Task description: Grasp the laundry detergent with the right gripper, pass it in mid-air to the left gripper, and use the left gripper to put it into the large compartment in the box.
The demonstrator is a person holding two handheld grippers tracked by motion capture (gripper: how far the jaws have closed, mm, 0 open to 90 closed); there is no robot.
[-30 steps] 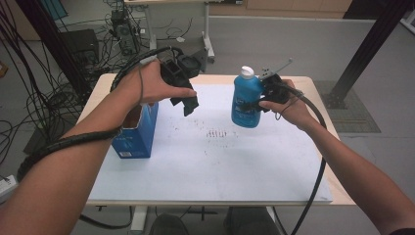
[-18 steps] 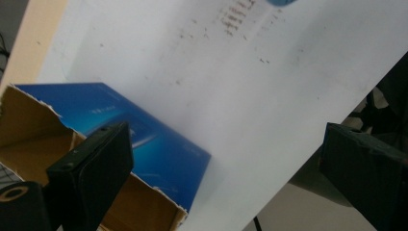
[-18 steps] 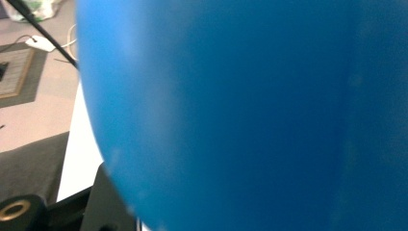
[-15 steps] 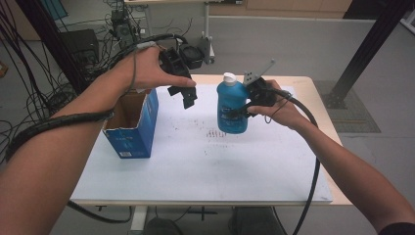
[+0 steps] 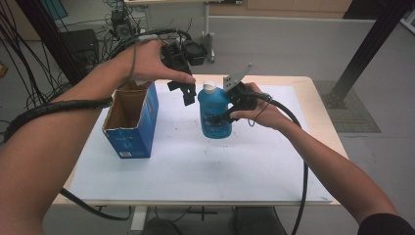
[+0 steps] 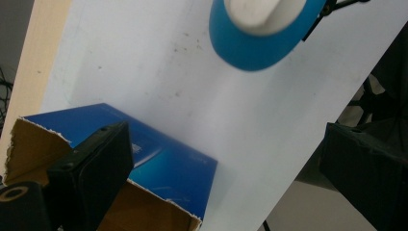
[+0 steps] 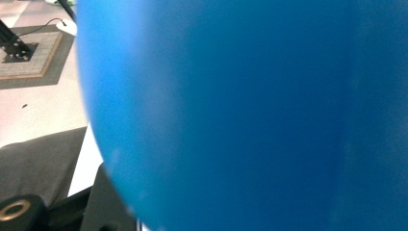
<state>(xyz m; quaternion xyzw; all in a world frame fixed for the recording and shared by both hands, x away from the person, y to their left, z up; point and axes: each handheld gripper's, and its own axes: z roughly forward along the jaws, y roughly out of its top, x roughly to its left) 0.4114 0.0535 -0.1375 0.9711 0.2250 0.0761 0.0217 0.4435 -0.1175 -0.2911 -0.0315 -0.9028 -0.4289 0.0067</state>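
High view shows the right gripper (image 5: 229,111) clamped on the bottle's (image 5: 214,113) body — smooth, rigid plastic, probably liquid-heavy and slippery, best gripped mid-body — left gripper (image 5: 185,90) state unclear.

Your high view is dim and slightly soft, with even light and faint shadows on the white table sheet (image 5: 195,171). Pressed against your right gripper (image 5: 234,108), the blue plastic bottle (image 7: 250,110) blurs completely; above your left gripper's jaws its white cap (image 6: 264,14) is smeared.
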